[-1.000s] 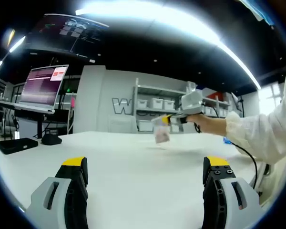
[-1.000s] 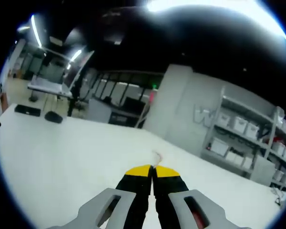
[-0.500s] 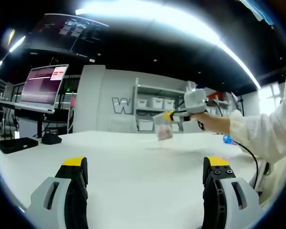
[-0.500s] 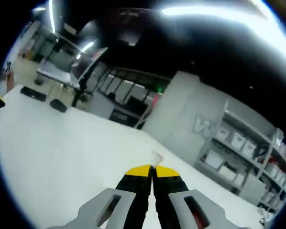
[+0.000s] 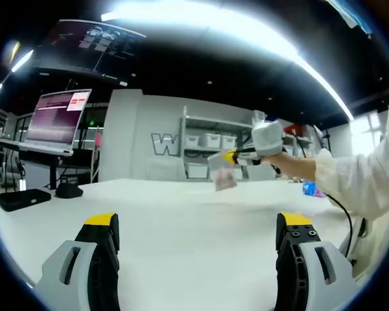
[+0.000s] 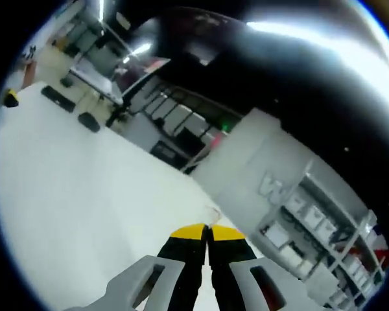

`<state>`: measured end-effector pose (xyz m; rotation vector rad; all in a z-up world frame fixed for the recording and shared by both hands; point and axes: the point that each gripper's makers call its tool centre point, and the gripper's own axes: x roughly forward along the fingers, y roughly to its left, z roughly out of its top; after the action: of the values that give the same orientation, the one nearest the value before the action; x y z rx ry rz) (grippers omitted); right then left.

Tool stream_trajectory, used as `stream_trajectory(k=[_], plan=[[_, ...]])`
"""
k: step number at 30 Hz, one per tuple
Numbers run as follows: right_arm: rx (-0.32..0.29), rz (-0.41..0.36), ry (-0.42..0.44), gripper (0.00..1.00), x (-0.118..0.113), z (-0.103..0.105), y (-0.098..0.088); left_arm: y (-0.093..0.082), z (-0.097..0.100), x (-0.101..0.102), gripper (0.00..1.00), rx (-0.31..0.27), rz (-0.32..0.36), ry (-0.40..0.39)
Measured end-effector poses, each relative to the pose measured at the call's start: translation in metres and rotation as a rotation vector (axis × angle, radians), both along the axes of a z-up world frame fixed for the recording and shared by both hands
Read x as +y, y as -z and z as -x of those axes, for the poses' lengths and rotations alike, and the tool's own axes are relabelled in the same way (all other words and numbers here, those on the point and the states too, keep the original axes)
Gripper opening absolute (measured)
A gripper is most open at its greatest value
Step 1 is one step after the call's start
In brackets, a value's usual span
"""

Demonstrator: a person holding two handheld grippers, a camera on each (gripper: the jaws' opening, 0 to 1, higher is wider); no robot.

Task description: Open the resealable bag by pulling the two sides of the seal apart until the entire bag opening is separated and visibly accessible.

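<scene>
The right tool [image 6: 207, 232] pinches one edge of the small bag [image 5: 223, 176], lifted above the tabletop [image 5: 194, 220]. The left tool [image 5: 198, 227] is spread wide, holding nothing. I think the pulling apart hasn't begun.

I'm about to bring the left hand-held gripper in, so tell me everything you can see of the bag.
The bag is small, clear and flimsy, with something pinkish inside. It hangs in the air above the white table, touching nothing but the right hand-held gripper, which pinches its top edge. In the right gripper view, a sliver of it pokes past the shut jaws. Whether the seal is open, I cannot tell.
</scene>
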<state>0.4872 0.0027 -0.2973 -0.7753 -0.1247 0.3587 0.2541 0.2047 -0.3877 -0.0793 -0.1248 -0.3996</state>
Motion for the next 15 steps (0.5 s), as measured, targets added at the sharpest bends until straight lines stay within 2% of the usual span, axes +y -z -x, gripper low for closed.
stream_trajectory(k=[10, 15], plan=[[-0.041, 0.066, -0.010, 0.00, -0.004, 0.011, -0.002, -0.001, 0.000, -0.001, 1.00, -0.004, -0.003, 0.003], [-0.047, 0.071, -0.008, 0.00, -0.009, 0.014, -0.002, -0.001, 0.000, -0.002, 1.00, -0.005, -0.004, 0.005]])
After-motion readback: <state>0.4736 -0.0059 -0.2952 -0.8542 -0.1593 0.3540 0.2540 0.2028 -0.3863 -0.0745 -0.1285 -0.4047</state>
